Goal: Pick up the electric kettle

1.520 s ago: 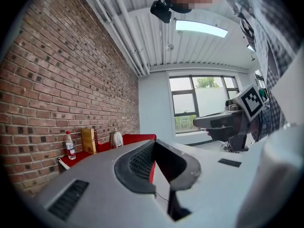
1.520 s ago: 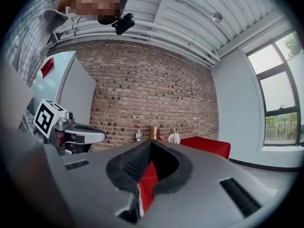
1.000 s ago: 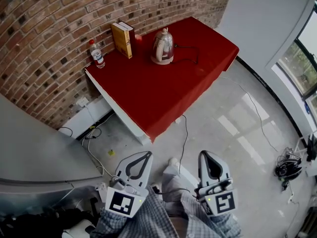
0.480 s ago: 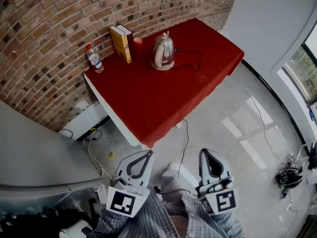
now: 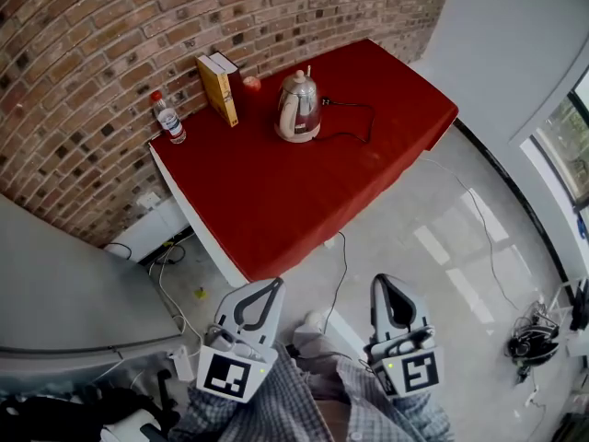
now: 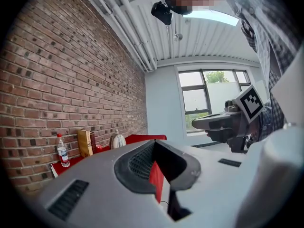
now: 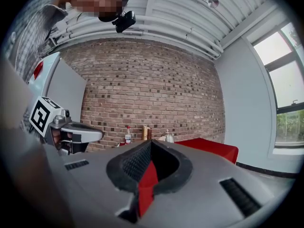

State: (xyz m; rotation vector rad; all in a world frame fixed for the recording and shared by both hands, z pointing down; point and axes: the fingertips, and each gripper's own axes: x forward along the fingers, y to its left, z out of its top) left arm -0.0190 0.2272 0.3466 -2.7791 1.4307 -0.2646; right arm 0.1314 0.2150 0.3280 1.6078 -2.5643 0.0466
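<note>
Head view: kettle [image 5: 298, 107] on red table [image 5: 276, 201], well ahead of me; my left gripper [image 5: 272, 285] and right gripper [image 5: 386, 282] held low, out of reach. Left gripper view: jaws together, empty, aimed at table for approach. Right gripper view: likewise.

Brick wall [image 5: 110, 26] behind a red-clothed table [image 5: 276, 201] on glossy grey floor [image 5: 442, 247].

Right gripper [image 7: 151, 145] shown with jaws pressed together, nothing held.
Above it at centre, kettle [image 7: 167, 137], book [image 7: 145, 133] and bottle [image 7: 127, 135] are seen on the table [image 7: 213, 149].
</note>
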